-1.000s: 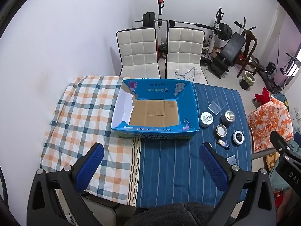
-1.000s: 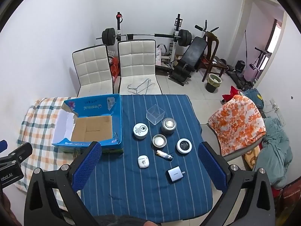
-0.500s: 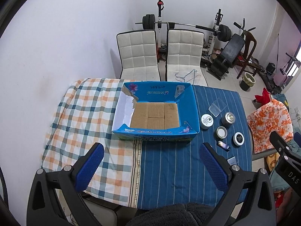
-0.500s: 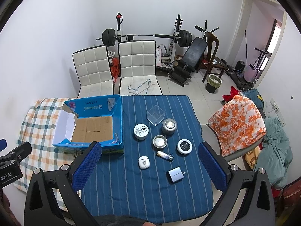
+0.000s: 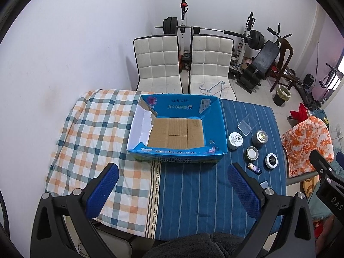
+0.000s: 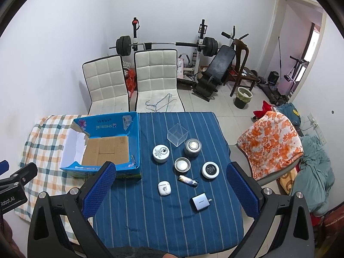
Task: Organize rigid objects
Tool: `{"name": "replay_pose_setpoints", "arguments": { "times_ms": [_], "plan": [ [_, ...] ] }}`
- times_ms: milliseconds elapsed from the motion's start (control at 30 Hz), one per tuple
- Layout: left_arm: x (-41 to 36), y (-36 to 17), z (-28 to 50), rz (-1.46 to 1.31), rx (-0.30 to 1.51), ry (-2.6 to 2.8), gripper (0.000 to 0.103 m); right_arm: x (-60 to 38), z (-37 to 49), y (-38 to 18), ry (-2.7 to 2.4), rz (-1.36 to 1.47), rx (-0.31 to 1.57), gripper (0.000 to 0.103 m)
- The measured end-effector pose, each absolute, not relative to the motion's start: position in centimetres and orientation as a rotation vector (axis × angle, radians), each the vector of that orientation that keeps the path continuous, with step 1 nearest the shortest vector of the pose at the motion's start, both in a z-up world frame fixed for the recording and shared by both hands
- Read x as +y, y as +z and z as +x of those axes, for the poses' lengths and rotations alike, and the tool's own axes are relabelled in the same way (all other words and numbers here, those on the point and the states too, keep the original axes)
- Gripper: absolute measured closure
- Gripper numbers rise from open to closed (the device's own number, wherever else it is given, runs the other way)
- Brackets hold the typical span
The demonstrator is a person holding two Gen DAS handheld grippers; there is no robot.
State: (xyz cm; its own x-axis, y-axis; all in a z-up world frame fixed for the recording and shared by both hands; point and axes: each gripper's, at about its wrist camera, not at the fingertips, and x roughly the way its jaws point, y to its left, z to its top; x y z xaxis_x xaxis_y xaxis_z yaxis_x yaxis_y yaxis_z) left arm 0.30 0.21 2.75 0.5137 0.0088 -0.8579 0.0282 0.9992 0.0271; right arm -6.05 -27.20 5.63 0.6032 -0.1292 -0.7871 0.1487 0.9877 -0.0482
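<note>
Both tongs hang high over the table, jaws spread wide, gripping nothing: the left gripper faces the open blue cardboard box, the right gripper the small items on the blue striped tablecloth. These look light and stiff. The round white tin and black-topped white tin probably suit a pinch across their sides; the clear plastic cube may be slippery and could crack. Only the right view shows the white earbud case and the whole grey charger; the left view shows more of the box's empty floor.
</note>
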Motion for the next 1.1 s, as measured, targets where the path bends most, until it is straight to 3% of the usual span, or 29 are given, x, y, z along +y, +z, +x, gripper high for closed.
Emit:
{"name": "replay_pose_setpoints", "arguments": {
  "times_ms": [1100],
  "plan": [
    [-0.44,2.81,-0.22,0.039,1.019,-0.022,0.0,-27.24,-6.47,5.73,-0.149,0.044,0.898,0.0]
  ]
}}
